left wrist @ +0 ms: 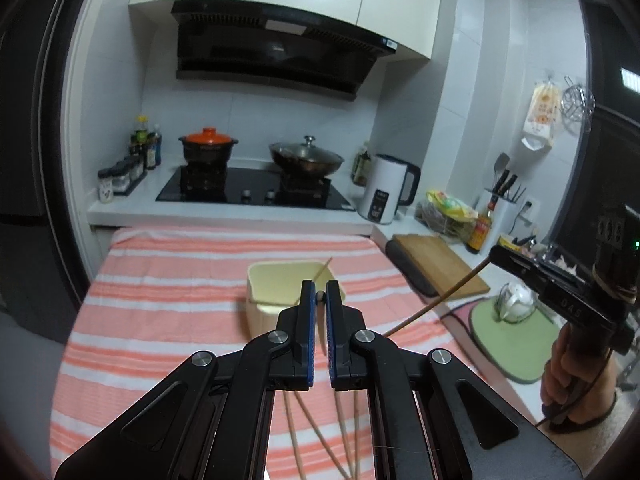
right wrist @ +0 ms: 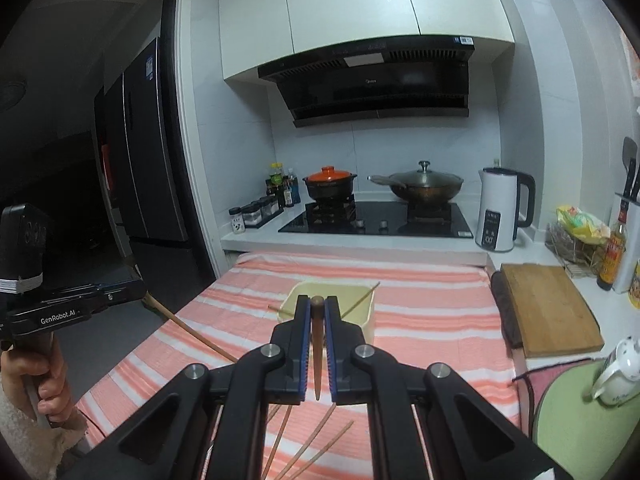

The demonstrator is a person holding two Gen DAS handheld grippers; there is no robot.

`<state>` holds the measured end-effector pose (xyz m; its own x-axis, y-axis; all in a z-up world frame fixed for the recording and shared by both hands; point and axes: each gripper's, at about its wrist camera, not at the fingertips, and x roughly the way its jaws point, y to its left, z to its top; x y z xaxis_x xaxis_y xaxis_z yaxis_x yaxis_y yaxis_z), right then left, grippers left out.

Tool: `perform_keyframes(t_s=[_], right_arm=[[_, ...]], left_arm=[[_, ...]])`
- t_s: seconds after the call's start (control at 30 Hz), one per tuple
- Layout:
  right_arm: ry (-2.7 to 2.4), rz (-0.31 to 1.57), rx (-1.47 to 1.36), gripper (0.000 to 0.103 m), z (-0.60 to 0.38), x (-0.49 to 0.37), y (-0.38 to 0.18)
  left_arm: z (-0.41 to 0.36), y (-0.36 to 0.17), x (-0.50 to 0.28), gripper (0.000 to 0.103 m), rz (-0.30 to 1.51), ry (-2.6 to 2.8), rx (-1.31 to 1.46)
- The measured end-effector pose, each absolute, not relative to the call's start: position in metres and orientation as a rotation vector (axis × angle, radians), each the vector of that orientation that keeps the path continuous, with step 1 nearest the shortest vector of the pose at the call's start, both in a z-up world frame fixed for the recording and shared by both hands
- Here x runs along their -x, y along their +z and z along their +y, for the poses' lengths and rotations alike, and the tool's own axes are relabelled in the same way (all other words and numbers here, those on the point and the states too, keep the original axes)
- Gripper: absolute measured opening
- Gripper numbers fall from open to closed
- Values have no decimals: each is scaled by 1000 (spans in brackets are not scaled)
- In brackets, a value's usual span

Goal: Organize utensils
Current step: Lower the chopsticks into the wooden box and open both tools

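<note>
My left gripper (left wrist: pixel 319 295) is shut on a light wooden chopstick (left wrist: pixel 319 297), seen end-on between the pads, above the striped cloth. My right gripper (right wrist: pixel 317 307) is shut on a dark brown chopstick (right wrist: pixel 317 344); the same stick shows in the left wrist view (left wrist: pixel 436 301), slanting down from the right gripper. A cream rectangular container (left wrist: pixel 286 294) sits mid-cloth ahead of both grippers, with a chopstick (left wrist: pixel 322 269) leaning in it; it also shows in the right wrist view (right wrist: pixel 362 312). Several loose chopsticks (left wrist: pixel 298 444) lie on the cloth beneath the grippers, also in the right wrist view (right wrist: pixel 310 444).
The orange-and-white striped cloth (left wrist: pixel 160 312) covers the work surface. To the right are a wooden cutting board (left wrist: pixel 438 268), a green mat with a white teapot (left wrist: pixel 516 300) and a white kettle (left wrist: pixel 386 188). Behind stands a stove with a red-lidded pot (left wrist: pixel 208 146) and a wok (left wrist: pixel 306 158).
</note>
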<state>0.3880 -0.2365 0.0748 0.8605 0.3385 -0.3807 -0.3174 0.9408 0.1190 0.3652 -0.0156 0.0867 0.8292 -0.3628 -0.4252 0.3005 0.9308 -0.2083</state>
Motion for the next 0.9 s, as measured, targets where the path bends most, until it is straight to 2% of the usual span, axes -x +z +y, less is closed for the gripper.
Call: perform_keyframes(t_s=[0.13, 0.27, 0.67, 0.73, 0.77, 0.8, 0.83, 0.9], right_arm=[[317, 341, -27, 7, -225, -423, 99], [306, 345, -18, 7, -214, -471, 95], [360, 708, -109, 7, -202, -594, 0], [368, 751, -114, 8, -199, -604, -13], [374, 754, -116, 10, -198, -605, -16], [375, 749, -116, 13, -196, -603, -18], [381, 739, -116, 20, -196, -599, -19], [375, 683, -114, 64, -200, -586, -13]], left_arm=[[-22, 107, -407, 3, 439, -303, 116], [-28, 102, -451, 3, 464, -273, 106], [-50, 19, -537, 4, 694, -240, 66], [-50, 10, -542, 20, 722, -268, 82], [-50, 6, -541, 51, 733, -286, 92], [-49, 5, -537, 78, 727, -297, 98], [-47, 6, -530, 85, 706, -300, 96], [-44, 7, -511, 92, 671, -303, 73]])
